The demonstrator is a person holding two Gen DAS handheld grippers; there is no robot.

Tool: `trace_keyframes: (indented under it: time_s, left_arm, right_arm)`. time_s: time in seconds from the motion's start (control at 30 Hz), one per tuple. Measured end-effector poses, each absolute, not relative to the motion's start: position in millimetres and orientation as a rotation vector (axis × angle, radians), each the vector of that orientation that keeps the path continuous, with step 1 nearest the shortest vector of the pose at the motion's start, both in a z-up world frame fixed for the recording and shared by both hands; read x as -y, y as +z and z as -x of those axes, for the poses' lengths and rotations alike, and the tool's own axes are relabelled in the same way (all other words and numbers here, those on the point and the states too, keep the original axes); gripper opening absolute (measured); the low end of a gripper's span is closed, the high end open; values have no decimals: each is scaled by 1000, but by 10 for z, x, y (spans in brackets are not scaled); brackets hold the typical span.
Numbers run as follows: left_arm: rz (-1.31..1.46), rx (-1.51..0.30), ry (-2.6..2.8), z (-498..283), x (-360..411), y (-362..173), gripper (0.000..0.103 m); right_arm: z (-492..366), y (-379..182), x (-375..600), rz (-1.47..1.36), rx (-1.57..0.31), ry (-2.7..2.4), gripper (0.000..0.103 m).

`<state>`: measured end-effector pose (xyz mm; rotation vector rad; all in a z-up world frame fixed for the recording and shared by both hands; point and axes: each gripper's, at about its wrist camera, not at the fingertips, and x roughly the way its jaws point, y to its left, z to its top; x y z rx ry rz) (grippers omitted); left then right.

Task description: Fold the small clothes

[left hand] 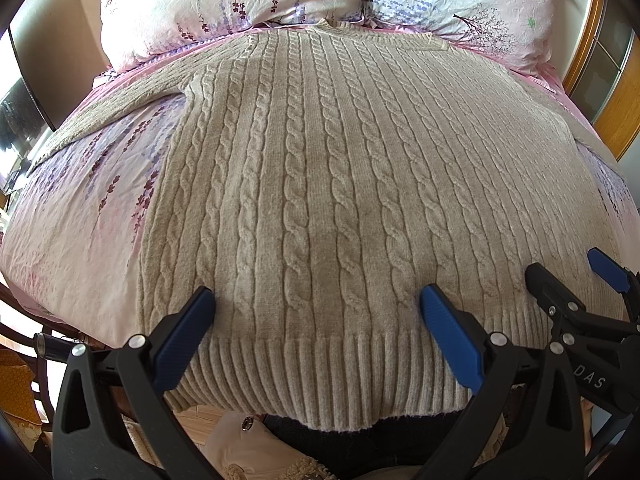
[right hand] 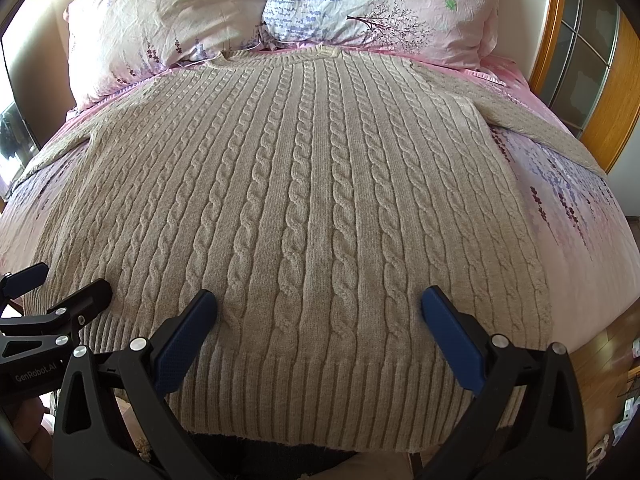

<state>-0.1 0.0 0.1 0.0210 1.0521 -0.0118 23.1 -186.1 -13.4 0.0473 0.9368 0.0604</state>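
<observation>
A beige cable-knit sweater (left hand: pixel 320 160) lies flat on the bed, collar far, ribbed hem hanging over the near edge; it also shows in the right wrist view (right hand: pixel 312 200). Both sleeves spread outward to the sides. My left gripper (left hand: pixel 318 304) is open, its blue-padded fingers above the hem's left part, holding nothing. My right gripper (right hand: pixel 318 304) is open above the hem's right part, empty. The right gripper also shows at the right edge of the left wrist view (left hand: pixel 568 276), and the left gripper shows at the left edge of the right wrist view (right hand: pixel 68 280).
Pink floral bedsheet (left hand: pixel 80 220) covers the bed. Two floral pillows (left hand: pixel 200 4) (right hand: pixel 380 4) lie beyond the collar. A wooden door frame (right hand: pixel 600 92) stands at the right. The floor (right hand: pixel 608 364) shows past the bed's near right edge.
</observation>
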Motion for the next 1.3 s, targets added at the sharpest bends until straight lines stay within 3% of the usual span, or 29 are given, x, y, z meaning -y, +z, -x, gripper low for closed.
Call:
trace_keyframes:
  time_s: [1.3]
  left_arm:
    - [-40,-1056,-37,-67,17,2,101]
  right_arm:
    - [-272,-138,1880,-10,-926,124,102]
